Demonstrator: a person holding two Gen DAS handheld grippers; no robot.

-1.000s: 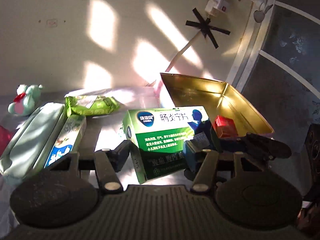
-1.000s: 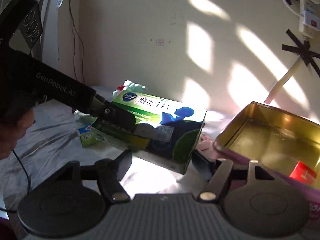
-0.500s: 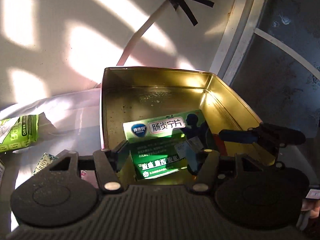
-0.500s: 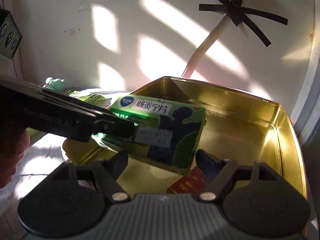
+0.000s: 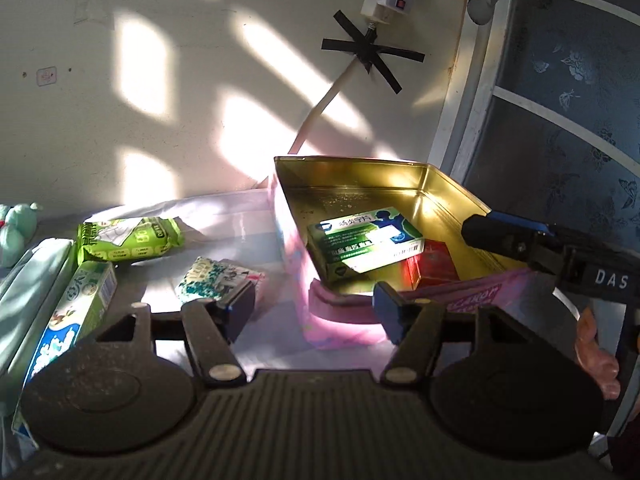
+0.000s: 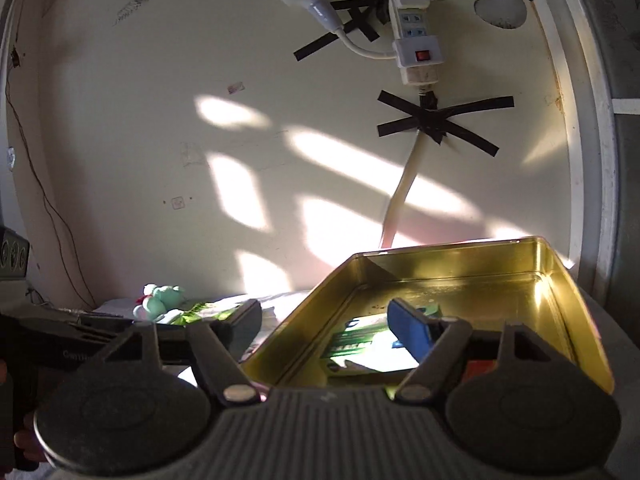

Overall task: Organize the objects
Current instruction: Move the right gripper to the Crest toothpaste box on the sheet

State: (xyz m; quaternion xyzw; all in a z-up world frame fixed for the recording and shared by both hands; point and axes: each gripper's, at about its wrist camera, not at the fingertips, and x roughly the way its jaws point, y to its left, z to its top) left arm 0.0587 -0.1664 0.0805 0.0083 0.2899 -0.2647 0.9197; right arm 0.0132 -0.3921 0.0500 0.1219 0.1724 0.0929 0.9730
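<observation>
Left wrist view: the left gripper (image 5: 314,306) is opening, nothing between its jaws; the green medicine box (image 5: 364,244) lies inside the gold tin (image 5: 452,196), against a red box (image 5: 434,266).

Right wrist view: the right gripper (image 6: 326,326) is closing, empty, above the tin's near rim (image 6: 280,344).

Sunlight patches (image 5: 248,128) dapple the cream wall (image 5: 168,12).

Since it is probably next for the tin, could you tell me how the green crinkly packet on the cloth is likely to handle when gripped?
The green packet looks soft and creased, so it would likely squash and flop. It seems light and unlikely to roll.
</observation>
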